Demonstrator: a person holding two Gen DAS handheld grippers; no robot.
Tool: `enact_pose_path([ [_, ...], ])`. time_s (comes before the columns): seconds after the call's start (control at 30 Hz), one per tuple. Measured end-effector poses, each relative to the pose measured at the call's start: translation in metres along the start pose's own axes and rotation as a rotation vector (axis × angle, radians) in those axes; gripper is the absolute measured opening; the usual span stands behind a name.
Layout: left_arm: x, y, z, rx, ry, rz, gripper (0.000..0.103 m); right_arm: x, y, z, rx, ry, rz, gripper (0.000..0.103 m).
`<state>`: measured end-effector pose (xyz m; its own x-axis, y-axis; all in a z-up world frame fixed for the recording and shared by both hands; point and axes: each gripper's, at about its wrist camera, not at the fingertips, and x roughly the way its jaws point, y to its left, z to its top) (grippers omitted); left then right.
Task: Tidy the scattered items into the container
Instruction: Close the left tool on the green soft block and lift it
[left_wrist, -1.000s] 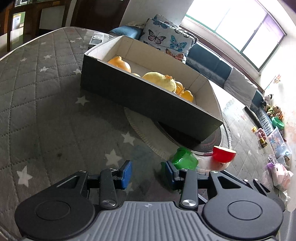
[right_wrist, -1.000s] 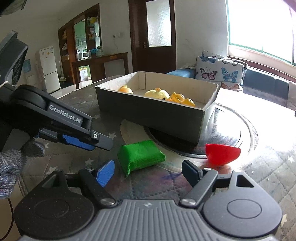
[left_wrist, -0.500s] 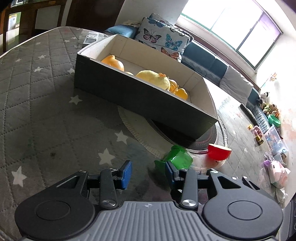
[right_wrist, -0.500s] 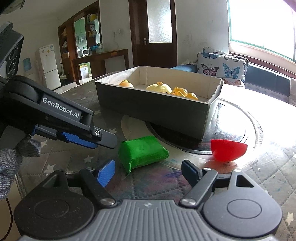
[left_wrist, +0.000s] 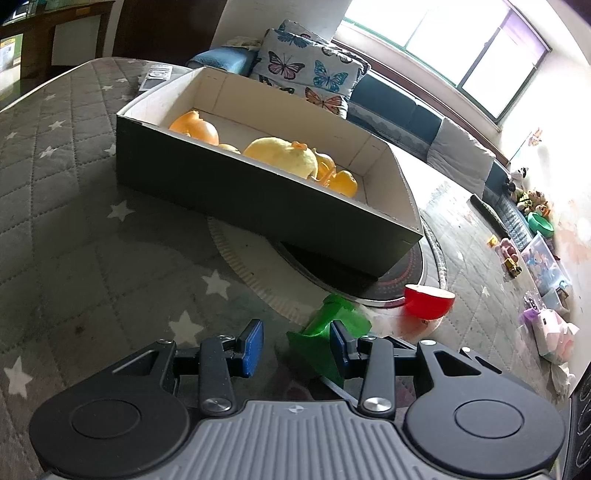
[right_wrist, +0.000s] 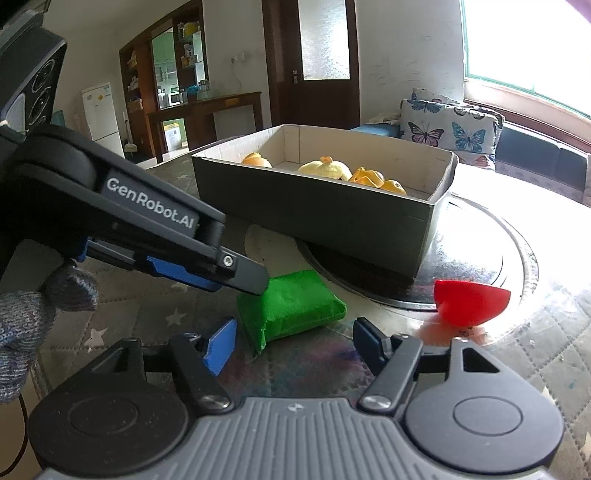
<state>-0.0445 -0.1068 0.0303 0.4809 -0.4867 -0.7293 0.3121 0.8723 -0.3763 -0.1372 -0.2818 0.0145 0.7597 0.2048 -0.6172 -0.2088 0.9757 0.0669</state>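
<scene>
A green soft packet (right_wrist: 291, 308) lies on the grey star-quilted table cover, in front of the dark cardboard box (right_wrist: 314, 210). My right gripper (right_wrist: 295, 345) is just short of the packet. Its jaws are closing and the blue pads (right_wrist: 221, 345) do not press on it. My left gripper (left_wrist: 295, 347) is open. Its right finger (left_wrist: 338, 347) rests against the green packet (left_wrist: 332, 321), and in the right wrist view the left gripper (right_wrist: 236, 277) comes in from the left, its tip touching the packet. A red half-ball (right_wrist: 469, 302) lies to the right. Several yellow and orange toys (left_wrist: 284, 157) are in the box (left_wrist: 258, 206).
The box sits partly on a round glass turntable (right_wrist: 480, 240). A gloved hand (right_wrist: 22, 325) holds the left gripper. Behind the table are a sofa with butterfly cushions (left_wrist: 306, 77) and toys on the floor at the right (left_wrist: 535, 258).
My right gripper's jaws have narrowed. The left gripper's tip has edged right until it touches the green packet, which sits nearer its right finger.
</scene>
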Motion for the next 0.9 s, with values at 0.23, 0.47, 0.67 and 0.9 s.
enact_pose_path([
  [0.23, 0.005, -0.001, 0.005, 0.013, 0.007, -0.010, 0.042, 0.007, 0.001, 0.003, -0.012, 0.006, 0.007, 0.066],
  [0.47, 0.010, -0.001, 0.009, 0.016, 0.020, -0.027, 0.042, 0.011, 0.003, 0.006, -0.026, 0.009, 0.007, 0.062],
  [0.67, 0.015, -0.004, 0.011, 0.035, 0.040, -0.044, 0.042, 0.012, 0.003, 0.007, -0.029, 0.012, 0.012, 0.057],
  [0.9, 0.017, -0.005, 0.012, 0.046, 0.049, -0.062, 0.037, 0.011, 0.004, 0.006, -0.034, 0.008, 0.016, 0.047],
])
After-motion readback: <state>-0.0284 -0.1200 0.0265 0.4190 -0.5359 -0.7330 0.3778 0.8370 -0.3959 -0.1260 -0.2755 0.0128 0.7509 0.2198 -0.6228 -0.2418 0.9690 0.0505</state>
